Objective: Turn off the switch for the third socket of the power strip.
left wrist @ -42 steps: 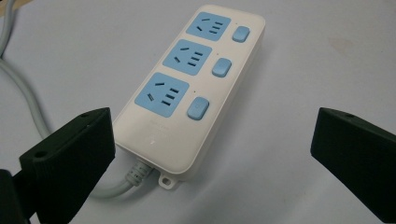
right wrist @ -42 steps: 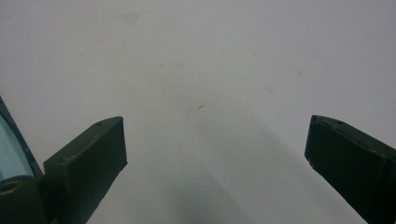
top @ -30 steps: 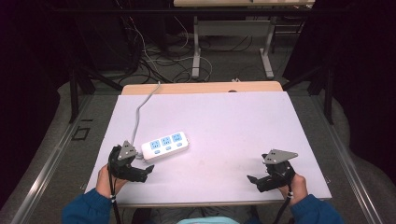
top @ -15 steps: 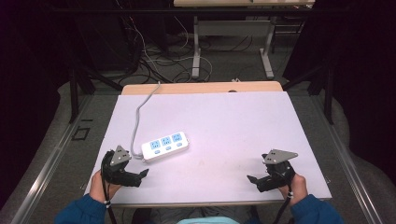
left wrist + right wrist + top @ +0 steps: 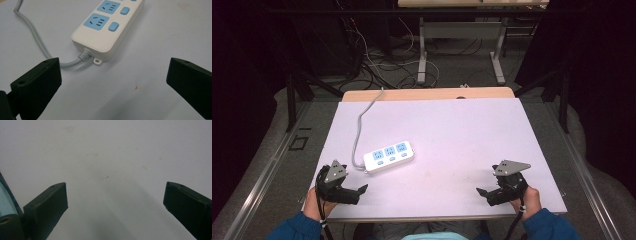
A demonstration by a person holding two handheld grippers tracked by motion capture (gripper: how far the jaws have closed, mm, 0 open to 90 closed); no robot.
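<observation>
A white power strip (image 5: pixel 389 156) with three blue sockets lies on the white table top (image 5: pixel 452 130), left of centre. Its grey cable (image 5: pixel 360 125) runs back over the far edge. In the left gripper view the power strip (image 5: pixel 110 27) lies just ahead, cable end nearest. My left gripper (image 5: pixel 358 191) rests at the front left corner, jaws wide open and empty, pointing right towards the strip. My right gripper (image 5: pixel 484 194) sits at the front right, open and empty, over bare table (image 5: pixel 112 170).
A wooden strip (image 5: pixel 427 93) borders the table's far edge. Beyond it, on the floor, are tangled cables (image 5: pixel 377 60) and the metal legs (image 5: pixel 422 55) of another table. Dark curtains stand on both sides.
My left gripper has drawn back towards the front left corner, away from the power strip. The right gripper has stayed still.
</observation>
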